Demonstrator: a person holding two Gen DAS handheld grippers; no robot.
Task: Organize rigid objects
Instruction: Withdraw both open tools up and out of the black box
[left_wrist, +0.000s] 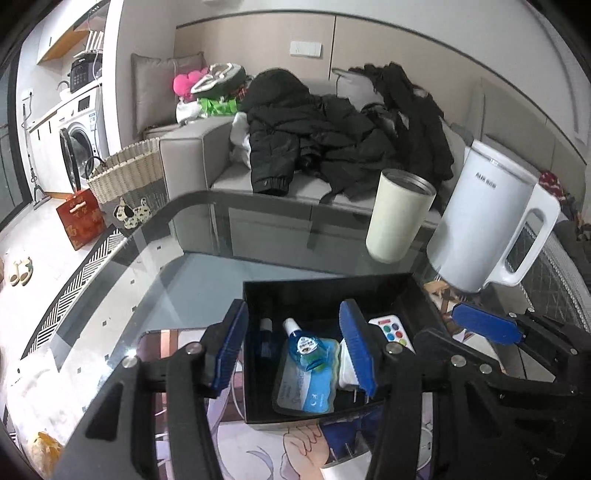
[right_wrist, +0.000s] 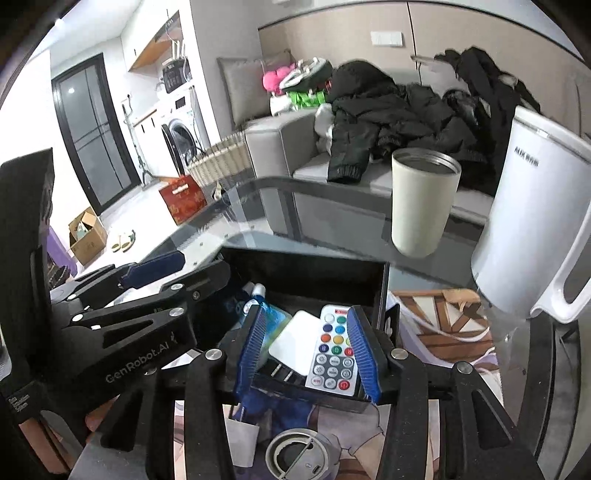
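A black open box (left_wrist: 325, 295) stands on a printed mat on the glass table. Inside lie a blue dropper bottle (left_wrist: 306, 345), a blue-and-white packet (left_wrist: 303, 391), a white plug adapter (right_wrist: 295, 339) and a remote (right_wrist: 334, 354) with coloured buttons. My left gripper (left_wrist: 293, 350) hovers open above the box's left side, its left finger outside the wall, nothing pressed between the pads. My right gripper (right_wrist: 308, 354) hangs open over the box's (right_wrist: 303, 269) near right part, with the remote and adapter lying below between its fingers. Each gripper shows in the other's view.
A cream tumbler (left_wrist: 400, 214) and a white electric kettle (left_wrist: 487, 221) stand behind the box to the right. A grey round lid (right_wrist: 295, 458) lies on the mat near me. Beyond the table edge is a sofa piled with black jackets (left_wrist: 317, 136), with a wicker basket (left_wrist: 129, 177) beside it.
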